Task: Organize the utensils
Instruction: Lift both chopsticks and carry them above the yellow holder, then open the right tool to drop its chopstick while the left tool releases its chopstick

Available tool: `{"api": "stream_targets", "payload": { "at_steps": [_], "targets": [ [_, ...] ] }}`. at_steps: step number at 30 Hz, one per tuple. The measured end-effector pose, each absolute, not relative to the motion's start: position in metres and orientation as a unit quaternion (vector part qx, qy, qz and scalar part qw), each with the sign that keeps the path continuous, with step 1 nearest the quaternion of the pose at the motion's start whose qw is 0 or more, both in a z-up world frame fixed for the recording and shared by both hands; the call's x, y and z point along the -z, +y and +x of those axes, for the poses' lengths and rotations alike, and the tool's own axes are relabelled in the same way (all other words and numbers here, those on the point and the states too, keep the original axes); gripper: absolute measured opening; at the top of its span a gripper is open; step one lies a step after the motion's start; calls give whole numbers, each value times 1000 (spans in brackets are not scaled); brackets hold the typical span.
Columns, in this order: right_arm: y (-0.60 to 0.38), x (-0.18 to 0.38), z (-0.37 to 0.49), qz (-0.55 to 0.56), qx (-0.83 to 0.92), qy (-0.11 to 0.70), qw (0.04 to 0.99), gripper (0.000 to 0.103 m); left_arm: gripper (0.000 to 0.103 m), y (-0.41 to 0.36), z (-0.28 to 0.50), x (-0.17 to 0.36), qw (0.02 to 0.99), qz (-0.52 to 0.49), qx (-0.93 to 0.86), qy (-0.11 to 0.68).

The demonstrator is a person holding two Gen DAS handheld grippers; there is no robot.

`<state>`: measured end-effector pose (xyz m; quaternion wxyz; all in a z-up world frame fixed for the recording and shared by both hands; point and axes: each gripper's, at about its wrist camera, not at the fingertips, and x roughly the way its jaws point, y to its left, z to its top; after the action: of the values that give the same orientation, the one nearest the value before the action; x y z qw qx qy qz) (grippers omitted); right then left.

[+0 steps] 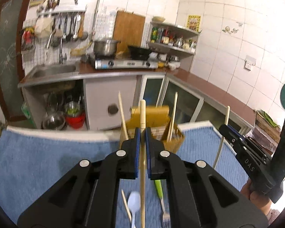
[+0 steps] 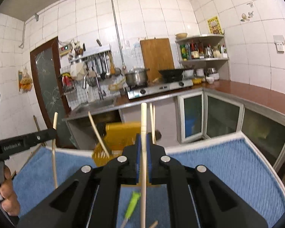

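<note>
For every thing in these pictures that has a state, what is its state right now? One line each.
Left gripper: shut on a pale wooden chopstick, held upright.
Right gripper: shut on a second pale wooden chopstick, upright.
Yellow plastic utensil holder: standing on the blue towel, chopsticks inside.
Green-handled metal fork: lying flat on the towel.
White plastic spoon: lying flat on the towel.

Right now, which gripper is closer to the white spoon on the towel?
Left. The left gripper hangs right above the spoon; the right gripper is off to the spoon's right, past the green-handled fork. Each grips a chopstick.
</note>
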<state>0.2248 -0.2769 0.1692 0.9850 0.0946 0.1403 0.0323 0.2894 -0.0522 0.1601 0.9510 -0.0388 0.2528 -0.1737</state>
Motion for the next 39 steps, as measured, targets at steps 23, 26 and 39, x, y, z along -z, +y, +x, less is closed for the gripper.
{"api": "stream_targets", "payload": {
  "at_steps": [23,26,39],
  "targets": [
    [-287,-197,290,139,-24,-58,988,6,4,-67,364,-185,976,-88,183,80],
    [-286,-191,294,143,-27,-56,988,6,4,-67,358,-187,979,-82,178,59],
    [-277,-176,299,102,-17,-60,993,6,4,-68,353,-172,984,-81,158,-16]
  ]
}}
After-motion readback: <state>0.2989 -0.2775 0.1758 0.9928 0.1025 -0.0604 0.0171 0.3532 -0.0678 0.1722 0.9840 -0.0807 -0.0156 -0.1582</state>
